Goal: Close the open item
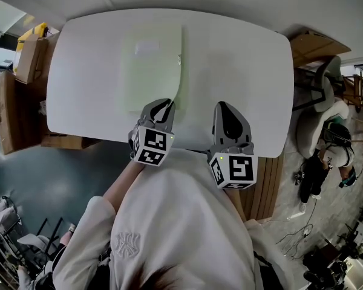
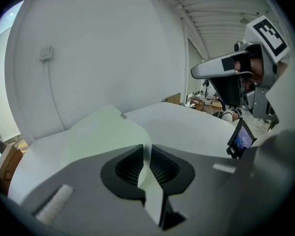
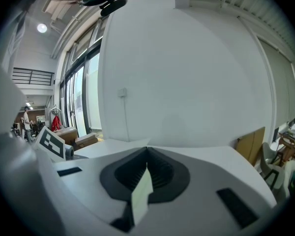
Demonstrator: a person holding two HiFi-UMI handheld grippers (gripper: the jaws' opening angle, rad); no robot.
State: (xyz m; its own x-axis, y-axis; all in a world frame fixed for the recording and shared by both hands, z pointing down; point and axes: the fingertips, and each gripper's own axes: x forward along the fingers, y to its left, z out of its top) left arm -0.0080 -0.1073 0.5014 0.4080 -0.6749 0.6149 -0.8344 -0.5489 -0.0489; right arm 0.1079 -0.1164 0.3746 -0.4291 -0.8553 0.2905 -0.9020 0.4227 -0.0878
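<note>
A thin folder [image 1: 148,71] of pale green, half-transparent plastic is seen on the white worktop [image 1: 242,65]. In the head view it lies at about 11 o'clock from the middle of the picture, with its long sides running toward 12 o'clock. A small white label [image 1: 147,48] is placed near its far end, and a small grey clasp [image 1: 179,59] is seen on its 3 o'clock edge. Most of the folder lies flat. Only its 3 o'clock edge is curved, bending inward toward the 5 o'clock corner.

At this corner the left gripper [image 1: 163,109] is found. In the left gripper view the cover [image 2: 103,136] is seen as a smooth, light green sheet. It is lifted off the worktop and bent upward into the left gripper [image 2: 146,156]. There the jaws are brought close together, with the edge of the sheet filling the narrow gap between them, so the cover is pinched by them.

The right gripper [image 1: 225,107] is held at 3 o'clock from the left one, near the front edge of the worktop and apart from the folder. In the right gripper view, the jaws of the right gripper [image 3: 147,154] are seen meeting at their tips, and nothing is held between them. Only the white worktop and a plain wall are seen ahead of them.
</note>
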